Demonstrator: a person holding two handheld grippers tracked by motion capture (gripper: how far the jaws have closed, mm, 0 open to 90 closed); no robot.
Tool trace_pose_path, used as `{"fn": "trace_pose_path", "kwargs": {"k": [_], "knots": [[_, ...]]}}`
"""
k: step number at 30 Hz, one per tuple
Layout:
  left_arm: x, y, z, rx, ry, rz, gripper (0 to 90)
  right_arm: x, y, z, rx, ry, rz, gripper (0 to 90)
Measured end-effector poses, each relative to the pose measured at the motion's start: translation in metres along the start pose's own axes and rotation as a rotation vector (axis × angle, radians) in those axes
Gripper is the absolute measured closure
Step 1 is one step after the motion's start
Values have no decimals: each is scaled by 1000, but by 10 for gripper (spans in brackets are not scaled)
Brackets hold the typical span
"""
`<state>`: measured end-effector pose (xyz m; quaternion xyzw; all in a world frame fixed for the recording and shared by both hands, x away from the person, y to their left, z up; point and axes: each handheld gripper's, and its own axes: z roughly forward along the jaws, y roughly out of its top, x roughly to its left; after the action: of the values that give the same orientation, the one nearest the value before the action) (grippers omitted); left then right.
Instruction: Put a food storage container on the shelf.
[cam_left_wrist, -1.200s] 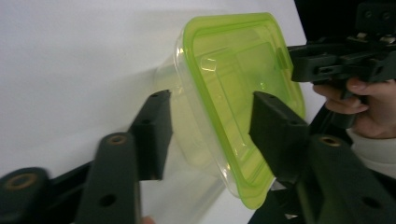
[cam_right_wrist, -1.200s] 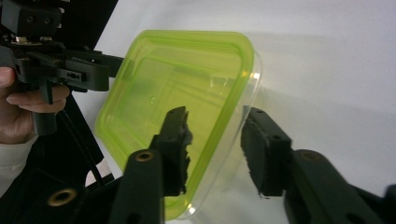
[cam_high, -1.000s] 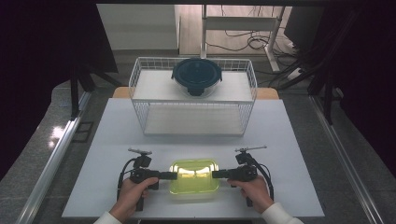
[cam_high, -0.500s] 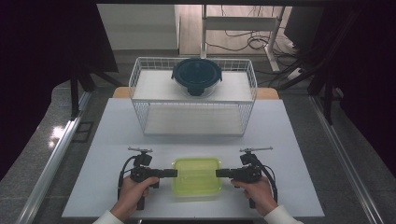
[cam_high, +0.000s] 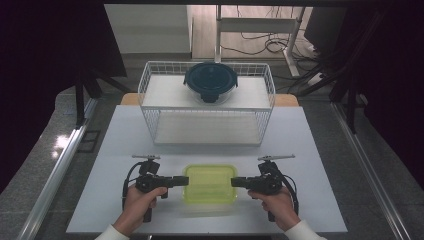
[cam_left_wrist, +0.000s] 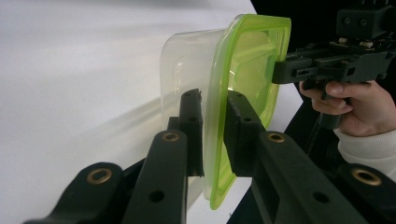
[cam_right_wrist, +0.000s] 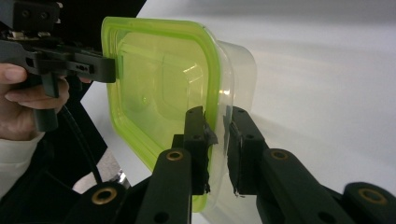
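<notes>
Green-lidded tub (cam_high: 210, 183) sits low centre of the high view, on the white counter (cam_high: 320, 150), between the two grippers.

Left gripper (cam_high: 181, 181): fingers (cam_left_wrist: 191, 121) closed on the tub's left edge, one on each side of the green lid rim. Right gripper (cam_high: 237, 182): fingers (cam_right_wrist: 196, 135) likewise closed on the opposite rim, with a thin gap visible on the clear-wall side. Whether the tub rests on the counter or is raised off it, I cannot tell.

Risks, as judged from here:
- Both grips are on the thin rim only. Uneven lift from the two hands could tilt the tub and let the rim slide out of one pair of fingers.
- Pulling outward could peel the lid off the clear body rather than carry the whole tub.
- Squeezing inward may flex the soft wall.

Containers:
- Tub: clear body, green lid on; looks empty through the wall.
- Wire basket (cam_high: 150, 100), upper centre, white, open-sided; a dark round lidded bowl (cam_high: 210, 81) sits on its top shelf. Bowl contents hidden.
</notes>
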<state>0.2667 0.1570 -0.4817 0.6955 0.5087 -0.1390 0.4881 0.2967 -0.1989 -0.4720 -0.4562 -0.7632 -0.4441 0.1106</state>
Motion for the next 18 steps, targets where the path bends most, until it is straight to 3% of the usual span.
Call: {"fn": "trace_pose_path", "kwargs": {"k": [7, 18], "knots": [[-7, 7, -4, -15, 13, 23, 790, 9, 9, -5, -14, -27, -57, 780], [-18, 23, -12, -33, 21, 42, 792, 16, 25, -16, -44, -20, -74, 783]]}}
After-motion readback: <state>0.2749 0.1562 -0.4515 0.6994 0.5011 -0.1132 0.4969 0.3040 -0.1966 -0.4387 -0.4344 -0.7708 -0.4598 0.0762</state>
